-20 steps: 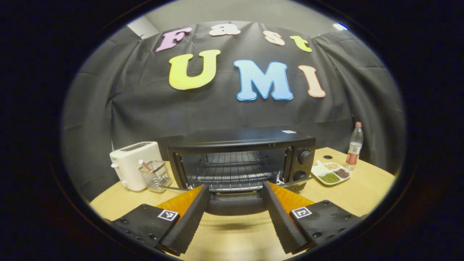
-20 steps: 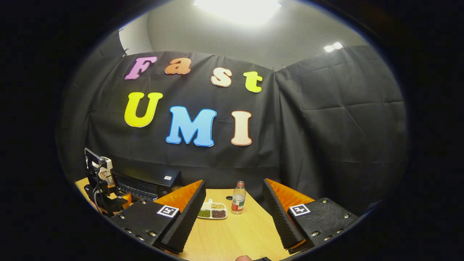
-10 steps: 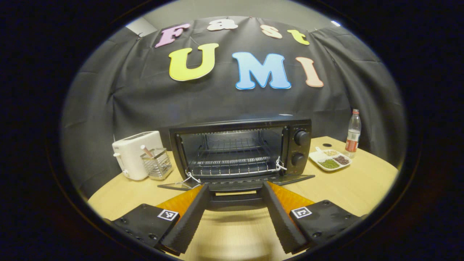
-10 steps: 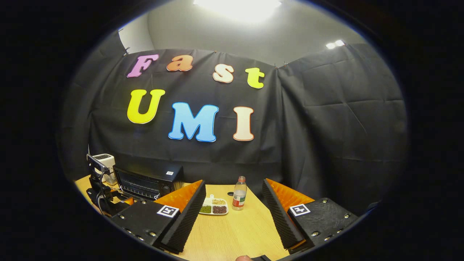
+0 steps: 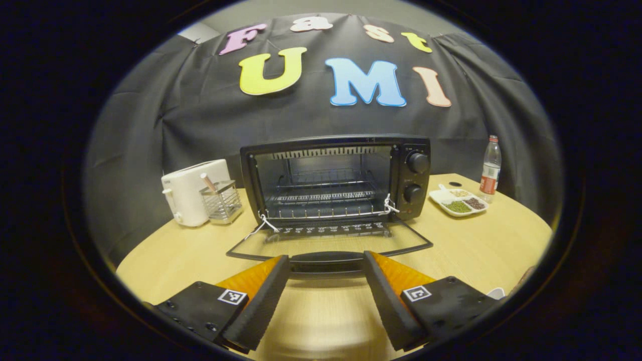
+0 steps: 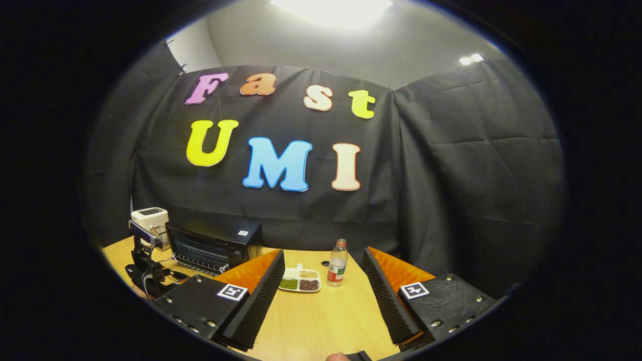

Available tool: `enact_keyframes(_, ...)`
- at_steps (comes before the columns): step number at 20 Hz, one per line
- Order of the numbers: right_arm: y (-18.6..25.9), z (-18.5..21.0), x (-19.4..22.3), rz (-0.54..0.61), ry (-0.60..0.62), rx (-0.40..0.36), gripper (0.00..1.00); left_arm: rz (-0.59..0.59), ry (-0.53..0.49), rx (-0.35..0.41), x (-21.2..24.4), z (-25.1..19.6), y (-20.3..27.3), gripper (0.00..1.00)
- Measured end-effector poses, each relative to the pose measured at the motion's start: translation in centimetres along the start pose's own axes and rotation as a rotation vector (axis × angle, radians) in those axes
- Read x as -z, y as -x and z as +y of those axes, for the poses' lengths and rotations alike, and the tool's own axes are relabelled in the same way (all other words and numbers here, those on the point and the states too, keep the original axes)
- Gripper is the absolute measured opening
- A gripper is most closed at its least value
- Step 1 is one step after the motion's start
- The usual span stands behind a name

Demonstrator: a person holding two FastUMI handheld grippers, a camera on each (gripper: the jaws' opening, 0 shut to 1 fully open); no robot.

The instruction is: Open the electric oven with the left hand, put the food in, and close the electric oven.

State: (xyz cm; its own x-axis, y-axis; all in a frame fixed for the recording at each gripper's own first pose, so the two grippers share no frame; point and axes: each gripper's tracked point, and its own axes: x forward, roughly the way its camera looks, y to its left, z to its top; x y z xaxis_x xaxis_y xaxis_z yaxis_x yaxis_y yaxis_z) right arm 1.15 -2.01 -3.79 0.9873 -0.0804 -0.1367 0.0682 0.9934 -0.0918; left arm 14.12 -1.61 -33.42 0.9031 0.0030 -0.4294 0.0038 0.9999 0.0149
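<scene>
Black metal electric oven (image 5: 335, 180) sits mid-desk (image 5: 496, 245) with its glass door (image 5: 328, 240) dropped flat toward the camera, wire rack bare inside. The left gripper (image 5: 326, 296) has its fingers spread apart with the door handle (image 5: 327, 258) lying between the tips, not pinched as far as I can tell.

The food looks like the white divided tray (image 5: 459, 201) of beans and grains, just right of the oven and near a plastic bottle (image 5: 490, 165). My guess is it's light and stiff but shallow, and the loose stuff will spill if it tips, so I'd grab the rim or the little tab at the back and keep it level. Probably a slippery glazed edge too.

The right gripper (image 6: 321, 301) hovers over the desk with fingers wide open and nothing in them, the tray straight ahead of it.

A white toaster (image 5: 188, 190) and wire holder (image 5: 220, 200) stand left of the oven, well out of the way. The main thing to watch is the lowered door sticking out in front and the bottle next to the tray.
</scene>
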Motion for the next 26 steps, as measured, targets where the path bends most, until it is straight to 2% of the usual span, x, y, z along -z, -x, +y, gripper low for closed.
enact_keyframes(1, 0.1, 0.1, 0.1, 0.002, -0.005, -0.016, 0.95, 0.003, 0.0, -0.008, 0.0, 0.0, 0.5, 0.92)
enact_keyframes(2, 0.1, 0.3, 0.2, 0.004, -0.01, -0.031, 0.95, 0.003, 0.002, -0.016, 0.1, 0.0, 1.1, 0.97)
enact_keyframes(4, -0.1, 0.7, 0.7, 0.009, -0.016, -0.066, 0.95, -0.018, 0.012, -0.033, -0.9, 0.3, 2.6, 1.0)
enact_keyframes(6, -0.3, 1.4, 1.1, 0.018, -0.023, -0.102, 0.95, -0.052, 0.025, -0.043, -2.5, 0.4, 4.4, 0.98)
enact_keyframes(14, -1.7, 6.7, 3.9, 0.08, -0.105, -0.293, 0.95, -0.243, 0.024, -0.069, -12.6, 2.0, 12.1, 1.0)
enact_keyframes(15, -1.8, 7.3, 4.4, 0.092, -0.113, -0.309, 0.95, -0.265, 0.023, -0.075, -13.7, 2.3, 13.0, 0.97)
enact_keyframes(16, -2.0, 8.0, 4.9, 0.109, -0.123, -0.328, 0.95, -0.286, 0.023, -0.082, -14.6, 2.8, 14.1, 0.92)
enact_keyframes(19, -2.1, 10.4, 7.7, 0.209, -0.167, -0.405, 0.95, -0.341, 0.043, -0.098, -17.2, 4.0, 16.9, 1.0)
enact_keyframes(22, -1.8, 11.8, 10.2, 0.307, -0.212, -0.452, 0.96, -0.377, 0.049, -0.125, -18.9, 5.5, 19.1, 1.0)
enact_keyframes(26, -1.9, 13.2, 13.8, 0.442, -0.28, -0.476, 0.98, -0.411, 0.042, -0.172, -20.0, 7.4, 21.7, 1.0)
